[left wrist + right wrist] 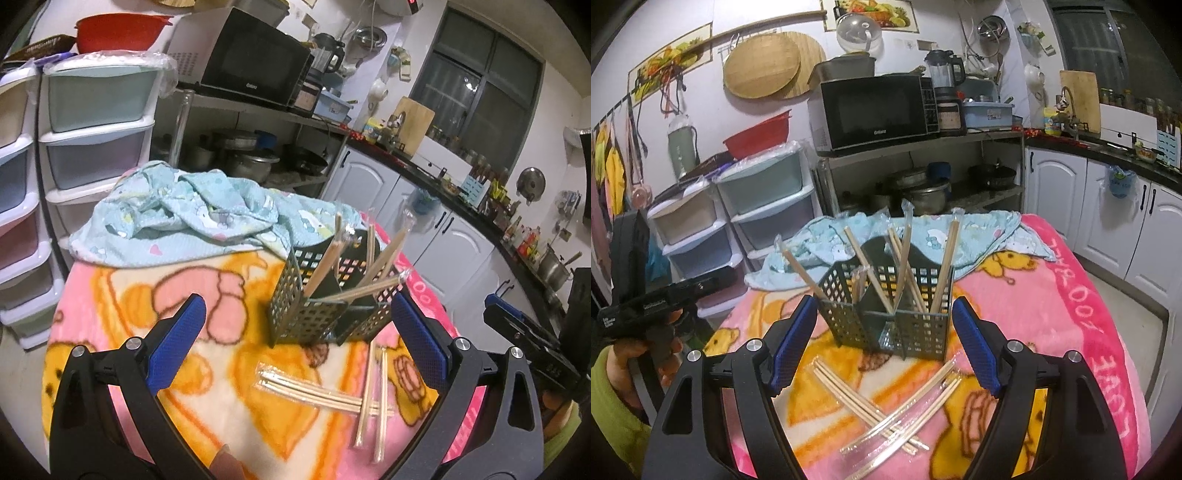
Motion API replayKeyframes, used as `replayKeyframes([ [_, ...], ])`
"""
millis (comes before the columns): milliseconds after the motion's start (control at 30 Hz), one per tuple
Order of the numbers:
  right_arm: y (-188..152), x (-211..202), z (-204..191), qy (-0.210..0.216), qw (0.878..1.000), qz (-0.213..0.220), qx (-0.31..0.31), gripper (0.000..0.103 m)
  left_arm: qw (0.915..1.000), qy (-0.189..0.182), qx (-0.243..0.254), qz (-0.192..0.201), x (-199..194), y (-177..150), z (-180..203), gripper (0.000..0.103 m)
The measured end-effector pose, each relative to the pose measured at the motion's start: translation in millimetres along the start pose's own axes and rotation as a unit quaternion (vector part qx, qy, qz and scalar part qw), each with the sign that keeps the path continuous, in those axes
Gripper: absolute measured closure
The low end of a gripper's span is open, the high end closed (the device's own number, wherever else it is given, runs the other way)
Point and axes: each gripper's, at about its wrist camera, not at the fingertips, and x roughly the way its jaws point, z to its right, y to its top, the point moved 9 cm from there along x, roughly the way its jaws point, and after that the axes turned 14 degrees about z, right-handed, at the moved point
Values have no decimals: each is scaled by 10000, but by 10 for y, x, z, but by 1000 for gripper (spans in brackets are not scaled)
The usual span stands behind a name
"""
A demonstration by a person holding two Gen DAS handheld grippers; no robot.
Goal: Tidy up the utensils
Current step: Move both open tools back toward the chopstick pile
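Note:
A dark perforated utensil caddy (325,291) (886,310) stands on a pink cartoon blanket (229,369) (1052,314) and holds several wrapped wooden chopsticks upright. Two wrapped chopstick pairs (314,395) (886,402) lie crossed on the blanket in front of it. My left gripper (297,321) is open and empty, its blue pads either side of the caddy in view, above the loose pairs. My right gripper (884,326) is open and empty, just short of the caddy. The right gripper shows at the left view's right edge (517,328); the left one at the right view's left edge (665,295).
A light blue patterned cloth (192,218) (923,229) lies bunched behind the caddy. Plastic drawer units (92,122) (764,206) stand to the left. A shelf with a microwave (255,59) (875,110) and pots is behind. White cabinets (1108,221) line the right.

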Motion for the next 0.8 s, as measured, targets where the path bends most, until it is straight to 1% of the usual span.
replayKeyframes([
  [267,-196,0,80,-108,9996,-254,-30,30,9997,-3,55,-248,47,-226,17,11],
  [533,-411,22,204,-316,9980,-509,-184,30,9982,-10,75,-587,105,-536,25,11],
  [800,-671,86,386,-495,9951,-855,-61,30,9957,-45,172,-906,160,-825,62,11],
])
